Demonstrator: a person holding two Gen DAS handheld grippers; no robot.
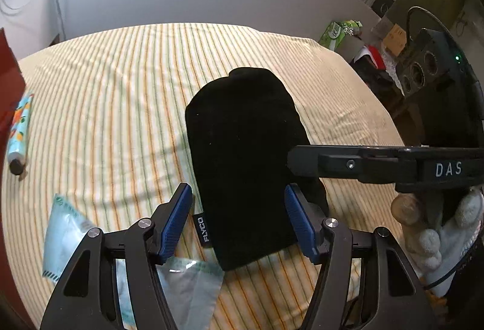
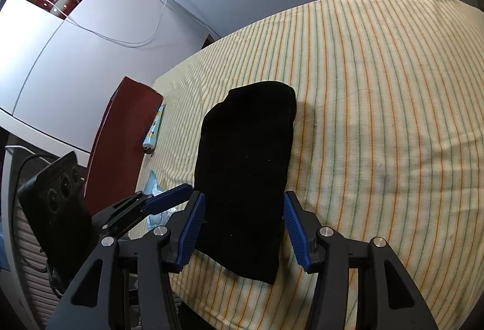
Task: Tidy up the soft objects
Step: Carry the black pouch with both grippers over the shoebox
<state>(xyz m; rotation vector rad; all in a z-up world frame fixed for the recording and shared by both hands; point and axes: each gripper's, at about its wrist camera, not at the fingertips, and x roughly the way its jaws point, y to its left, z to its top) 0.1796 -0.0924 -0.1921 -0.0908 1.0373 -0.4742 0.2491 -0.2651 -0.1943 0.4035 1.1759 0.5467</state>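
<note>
A black soft pouch (image 1: 245, 166) lay flat on the striped cloth (image 1: 106, 82), with its long side pointing away from the person, most likely so both claws could reach its near end. The left gripper (image 1: 239, 221) sat low over that end with its blue pads apart, one on each side of the pouch and not squeezing it. The right gripper (image 2: 242, 228) was the same, its pads apart with the pouch between them but not pinched. Both seemed lined up to take the near edge together, maybe for a fold. A clear plastic bag (image 1: 66, 236) and a small tube (image 1: 19, 133) lay off to the side, out of the way.
</note>
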